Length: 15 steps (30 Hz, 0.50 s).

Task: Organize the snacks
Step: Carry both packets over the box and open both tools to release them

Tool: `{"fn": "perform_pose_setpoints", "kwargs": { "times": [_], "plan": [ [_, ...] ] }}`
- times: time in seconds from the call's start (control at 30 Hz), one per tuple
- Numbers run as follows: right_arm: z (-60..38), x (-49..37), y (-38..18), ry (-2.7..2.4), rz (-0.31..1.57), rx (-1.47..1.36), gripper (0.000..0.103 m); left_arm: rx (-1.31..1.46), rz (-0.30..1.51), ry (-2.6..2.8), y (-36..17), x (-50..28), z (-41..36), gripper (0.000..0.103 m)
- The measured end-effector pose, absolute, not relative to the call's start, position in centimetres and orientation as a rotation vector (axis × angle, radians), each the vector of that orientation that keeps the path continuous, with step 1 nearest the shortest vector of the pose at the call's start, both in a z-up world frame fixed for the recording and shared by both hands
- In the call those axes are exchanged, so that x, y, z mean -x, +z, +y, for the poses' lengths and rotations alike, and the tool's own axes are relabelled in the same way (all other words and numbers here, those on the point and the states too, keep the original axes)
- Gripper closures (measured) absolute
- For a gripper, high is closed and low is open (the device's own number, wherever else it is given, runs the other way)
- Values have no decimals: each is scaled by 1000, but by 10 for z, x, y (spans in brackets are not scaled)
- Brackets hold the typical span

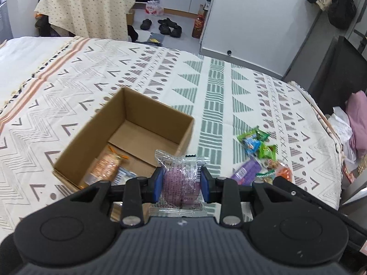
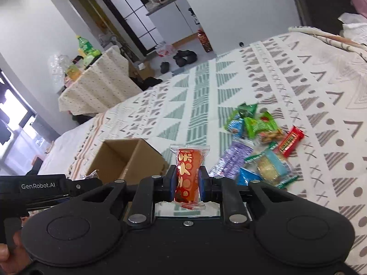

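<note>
My left gripper (image 1: 182, 184) is shut on a clear-wrapped purple snack (image 1: 180, 181), held above the near right corner of an open cardboard box (image 1: 128, 135). An orange-wrapped snack (image 1: 106, 167) and another packet lie inside the box. My right gripper (image 2: 187, 182) is shut on a red snack packet with gold print (image 2: 187, 174), raised over the bed. A pile of several snacks (image 2: 257, 142) in green, blue, purple and red wrappers lies on the patterned bedspread (image 2: 298, 80) to the right of the box (image 2: 128, 158); the pile (image 1: 259, 155) also shows in the left wrist view.
The left gripper's black body (image 2: 41, 188) and a hand (image 2: 9, 259) sit at the lower left of the right wrist view. Beyond the bed stand a cloth-covered table (image 1: 89, 6) with bottles, shoes (image 1: 168, 26) on the floor, and pink bedding (image 1: 357, 123) at the right edge.
</note>
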State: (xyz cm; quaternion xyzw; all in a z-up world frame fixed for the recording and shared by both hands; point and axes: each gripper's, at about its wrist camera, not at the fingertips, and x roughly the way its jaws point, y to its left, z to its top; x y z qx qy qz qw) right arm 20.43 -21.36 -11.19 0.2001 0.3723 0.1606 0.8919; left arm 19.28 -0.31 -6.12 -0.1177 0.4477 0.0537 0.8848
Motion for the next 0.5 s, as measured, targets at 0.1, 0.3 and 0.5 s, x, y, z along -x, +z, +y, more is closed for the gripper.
{"fn": "perform_pose_setpoints", "kwargs": {
  "times": [0.1, 0.3, 0.5],
  "plan": [
    [-207, -204, -106, 353, 753, -408, 84, 256, 927, 123, -59, -191, 9, 70],
    [-189, -202, -99, 375, 736, -390, 84, 273, 909, 132, -55, -191, 32, 70],
    [-169, -203, -95, 389, 716, -362, 84, 303, 904, 129, -57, -192, 56, 70]
  ]
}}
